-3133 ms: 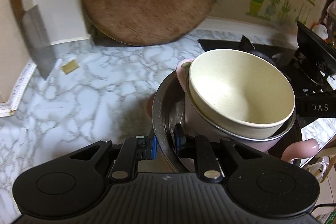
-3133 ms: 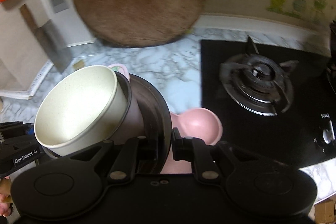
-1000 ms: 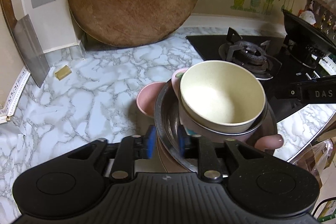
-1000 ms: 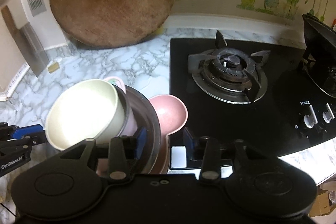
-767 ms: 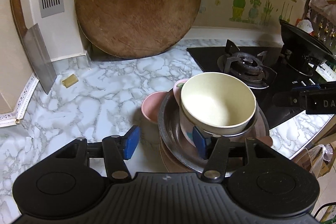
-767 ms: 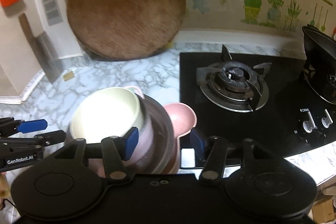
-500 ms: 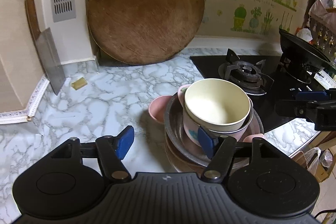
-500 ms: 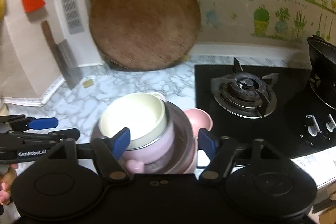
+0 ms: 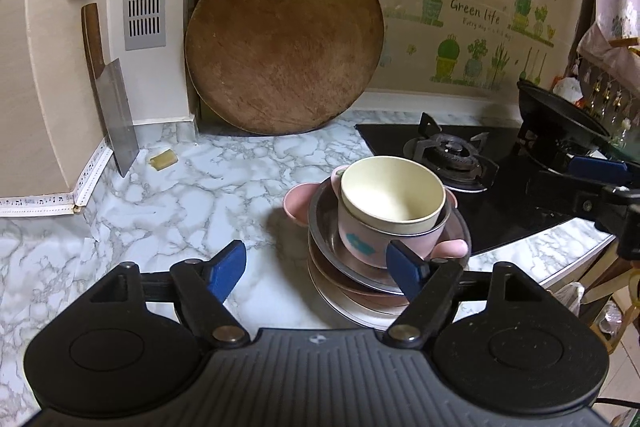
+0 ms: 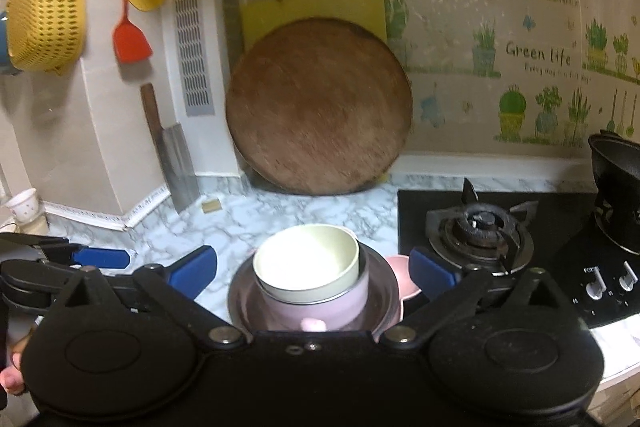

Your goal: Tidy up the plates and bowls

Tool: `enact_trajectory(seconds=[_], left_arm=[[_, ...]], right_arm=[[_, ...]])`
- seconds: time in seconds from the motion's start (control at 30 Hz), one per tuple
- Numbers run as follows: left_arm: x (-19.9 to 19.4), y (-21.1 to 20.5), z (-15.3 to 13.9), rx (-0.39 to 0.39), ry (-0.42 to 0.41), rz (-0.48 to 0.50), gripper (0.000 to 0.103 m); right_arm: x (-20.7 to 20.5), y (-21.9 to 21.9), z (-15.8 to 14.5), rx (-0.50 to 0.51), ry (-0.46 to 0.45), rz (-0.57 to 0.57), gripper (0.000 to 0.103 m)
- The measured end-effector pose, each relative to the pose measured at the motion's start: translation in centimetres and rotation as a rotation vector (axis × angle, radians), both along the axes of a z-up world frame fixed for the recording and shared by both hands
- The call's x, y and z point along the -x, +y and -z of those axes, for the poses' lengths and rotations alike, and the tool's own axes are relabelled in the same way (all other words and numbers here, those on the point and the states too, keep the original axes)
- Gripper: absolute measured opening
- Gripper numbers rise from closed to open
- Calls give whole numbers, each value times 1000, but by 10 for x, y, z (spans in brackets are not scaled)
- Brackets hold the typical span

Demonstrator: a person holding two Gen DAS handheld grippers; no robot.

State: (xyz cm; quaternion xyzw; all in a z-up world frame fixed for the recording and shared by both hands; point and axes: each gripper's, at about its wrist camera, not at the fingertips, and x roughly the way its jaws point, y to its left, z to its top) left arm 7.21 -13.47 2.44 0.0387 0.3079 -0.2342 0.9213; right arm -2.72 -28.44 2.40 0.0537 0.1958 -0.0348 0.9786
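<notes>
Marble counter [image 9: 168, 203], "Green life" wall sticker [image 9: 476, 11], stacked bowls [image 9: 390, 205]

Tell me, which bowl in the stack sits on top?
The cream bowl sits on top, nested inside the pink bowl with handles; the metal bowl and plates lie underneath them.

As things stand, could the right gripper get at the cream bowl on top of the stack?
Probably yes. The right gripper, its jaws just opened wide and empty, faces the cream bowl, which sits topmost in the pink bowl with nothing over it.
</notes>
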Motion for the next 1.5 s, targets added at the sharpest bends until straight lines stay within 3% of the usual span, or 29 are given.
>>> enact_trajectory(seconds=[0.1, 0.17, 0.23, 1.5], left_arm=[[7, 4, -3, 17, -13, -11, 85], [9, 7, -4, 33, -11, -16, 98], [12, 10, -5, 42, -19, -28, 103], [36, 24, -13, 90, -33, -37, 103]], right_arm=[[7, 6, 0, 22, -14, -4, 103], [11, 9, 0, 21, -17, -8, 103], [13, 11, 1, 11, -15, -13, 103], [17, 18, 7, -36, 20, 15, 103]])
